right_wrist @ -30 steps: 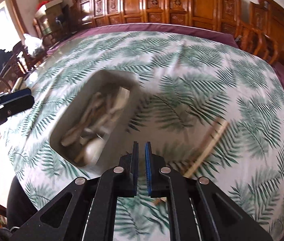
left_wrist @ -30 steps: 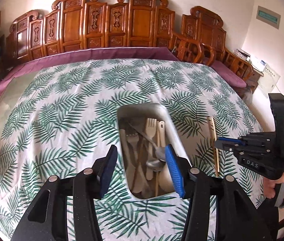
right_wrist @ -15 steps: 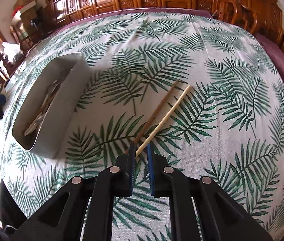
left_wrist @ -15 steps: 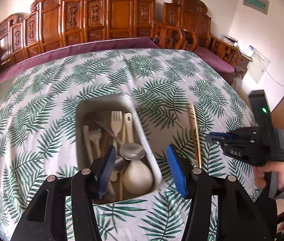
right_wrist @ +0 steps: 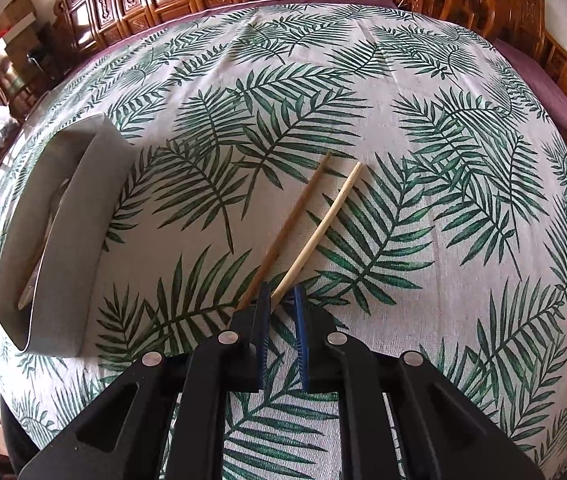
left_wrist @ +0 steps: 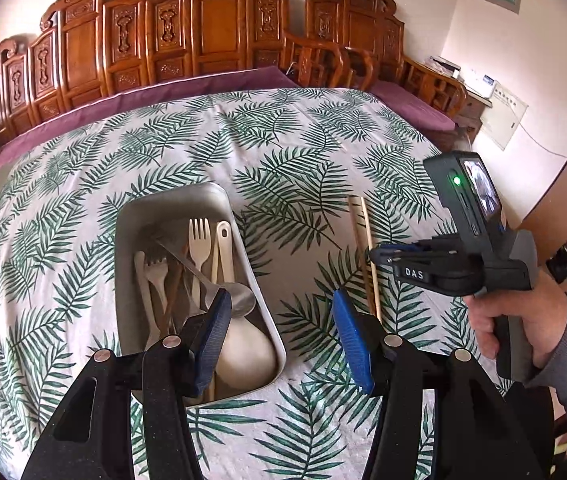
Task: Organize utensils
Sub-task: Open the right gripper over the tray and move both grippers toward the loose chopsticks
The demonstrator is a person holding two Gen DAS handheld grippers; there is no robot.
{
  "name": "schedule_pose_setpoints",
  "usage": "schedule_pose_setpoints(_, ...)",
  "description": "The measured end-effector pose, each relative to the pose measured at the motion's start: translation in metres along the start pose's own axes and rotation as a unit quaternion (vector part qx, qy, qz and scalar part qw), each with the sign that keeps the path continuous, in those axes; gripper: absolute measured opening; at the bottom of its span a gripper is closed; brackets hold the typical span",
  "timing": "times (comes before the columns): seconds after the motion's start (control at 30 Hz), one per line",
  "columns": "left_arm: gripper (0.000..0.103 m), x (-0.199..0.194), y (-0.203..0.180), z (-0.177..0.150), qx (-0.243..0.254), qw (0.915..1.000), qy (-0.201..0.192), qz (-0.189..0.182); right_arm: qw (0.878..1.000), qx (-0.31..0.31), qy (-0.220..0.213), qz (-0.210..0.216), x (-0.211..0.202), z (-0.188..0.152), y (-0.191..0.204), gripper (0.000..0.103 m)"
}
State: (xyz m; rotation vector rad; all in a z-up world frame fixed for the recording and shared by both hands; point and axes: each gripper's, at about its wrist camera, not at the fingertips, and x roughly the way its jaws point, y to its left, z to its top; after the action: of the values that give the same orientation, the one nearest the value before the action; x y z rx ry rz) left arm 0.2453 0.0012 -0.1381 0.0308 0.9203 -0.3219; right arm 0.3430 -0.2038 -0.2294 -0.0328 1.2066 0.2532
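Left tool (left_wrist: 279, 336): fingers spread wide, nothing between them, poised over the near end of the grey tray (left_wrist: 243, 216) at 6 o'clock. Tray contents: cream fork (left_wrist: 199, 240), cream slotted handle (left_wrist: 224, 248), metal spoon (left_wrist: 239, 300), large cream spoon bowl (left_wrist: 247, 356) and further pale utensils, all lying lengthwise inside. Right tool (right_wrist: 282, 316): blue pads narrowly parted, straddling the near end of the pale chopstick (right_wrist: 325, 220); contact between pads and stick cannot be told. Darker chopstick (right_wrist: 295, 220) just to the left, its near end beside the left pad, both sticks diverging toward 1 o'clock on the leaf-print counter (right_wrist: 443, 160). In the right wrist view, tray at 9 o'clock, well apart from the chopsticks. Carved wooden chairs (left_wrist: 219, 28) lined along the far side at 12 o'clock.
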Motion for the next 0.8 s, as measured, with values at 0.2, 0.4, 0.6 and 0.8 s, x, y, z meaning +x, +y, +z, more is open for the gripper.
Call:
schedule_pose_setpoints(0.2,0.05,0.004,-0.003,-0.003,0.001,1.0,0.006,-0.003,0.999,0.03,0.018,-0.016,0.004,0.007,-0.008,0.027)
schedule_pose_setpoints(0.4,0.05,0.005,-0.004,-0.005,0.003,1.0,0.007,-0.006,0.999,0.017,0.022,-0.03,0.007,0.011,-0.005,0.027)
schedule_pose_setpoints(0.6,0.05,0.007,-0.003,-0.005,-0.001,0.9999,0.009,-0.007,0.999,-0.001,0.024,-0.038,0.006,0.009,-0.001,0.01)
schedule_pose_setpoints(0.8,0.05,0.012,-0.011,-0.002,0.003,0.9999,0.011,-0.01,0.999,-0.002,0.021,-0.037,-0.008,-0.002,-0.018,0.0)
